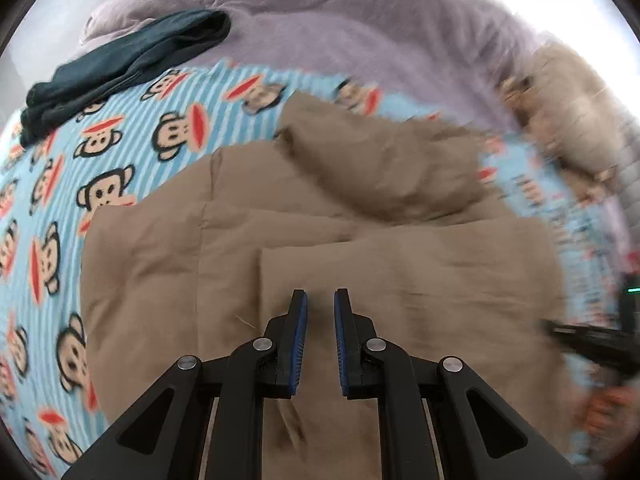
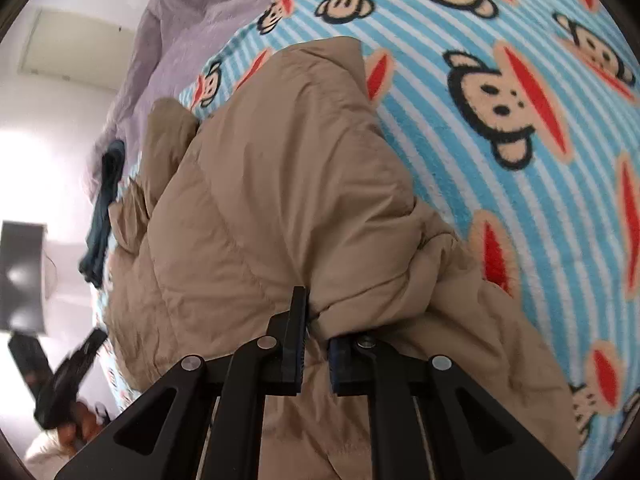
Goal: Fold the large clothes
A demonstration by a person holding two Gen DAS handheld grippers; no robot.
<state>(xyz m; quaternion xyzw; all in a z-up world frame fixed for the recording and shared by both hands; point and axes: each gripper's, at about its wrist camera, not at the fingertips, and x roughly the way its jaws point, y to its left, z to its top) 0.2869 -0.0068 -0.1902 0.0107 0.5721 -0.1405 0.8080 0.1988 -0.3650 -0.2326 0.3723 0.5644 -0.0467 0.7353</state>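
Jacket [image 1: 320,240]: tan, quilted, puffy. Lies on the monkey blanket [image 1: 120,168], partly folded, one panel laid over the body and a sleeve [image 1: 380,168] bunched across the top. In the right wrist view the jacket [image 2: 260,200] fills the centre, its edge gathered into a fold at the gripper.

Left gripper [image 1: 321,296]: hovers over the lower part of the jacket, jaws parted with a clear gap, blue pads facing each other, nothing between them.

Right gripper [image 2: 316,320]: jaws clenched on a bunched fold of the jacket; cloth bulges out over the right finger and hides most of it. It also shows at the right edge of the left wrist view [image 1: 592,340], blurred.

Monkey blanket [image 2: 520,100]: blue and white stripes, printed with monkey faces with red mouths; spread under the jacket.

Lilac blanket [image 1: 360,40]: fuzzy, beyond the monkey blanket.

Dark garment [image 1: 128,68]: teal-black, crumpled, lying across the border of the two blankets, well apart from the jacket.

Beige heap [image 1: 572,112]: at the far right, blurred; cannot tell what it is.
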